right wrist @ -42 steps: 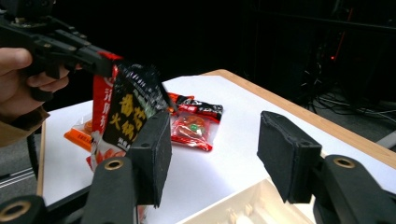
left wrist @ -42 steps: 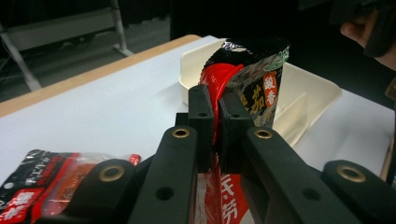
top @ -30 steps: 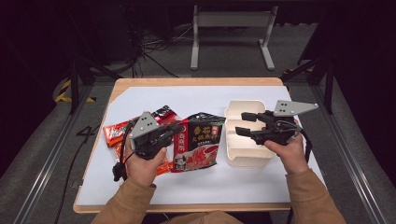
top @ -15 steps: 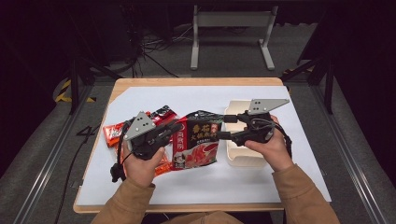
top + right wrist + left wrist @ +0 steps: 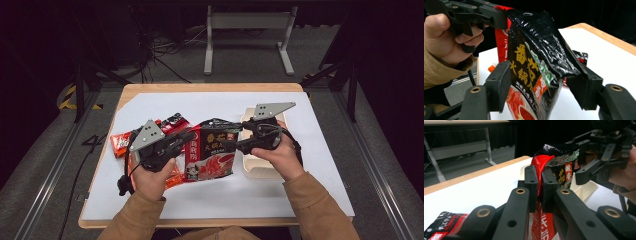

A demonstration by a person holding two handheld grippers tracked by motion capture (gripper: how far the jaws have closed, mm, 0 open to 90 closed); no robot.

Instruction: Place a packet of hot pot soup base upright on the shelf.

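Red-and-black sauce pouch (image 5: 212, 152) held up over mid-table, above white sheet (image 5: 300, 190). L gripper (image 5: 538, 182) clenched on pouch's left edge. R gripper (image 5: 541, 92) at its right edge w/ pouch between the pads, jaws just been closing, left pad not yet pressing. Cream container (image 5: 260, 167) right; more packets (image 5: 122, 142) left.

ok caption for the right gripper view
Open right tongs straddle the black sauce pouch that the left tongs pinch.

Table sheet (image 5: 310, 190) brightly lit from above, surroundings near black. Glare on glossy sauce packet (image 5: 541, 37). Gripper views: jaws at bottom edge soft, background slightly blurred; high view sharp.
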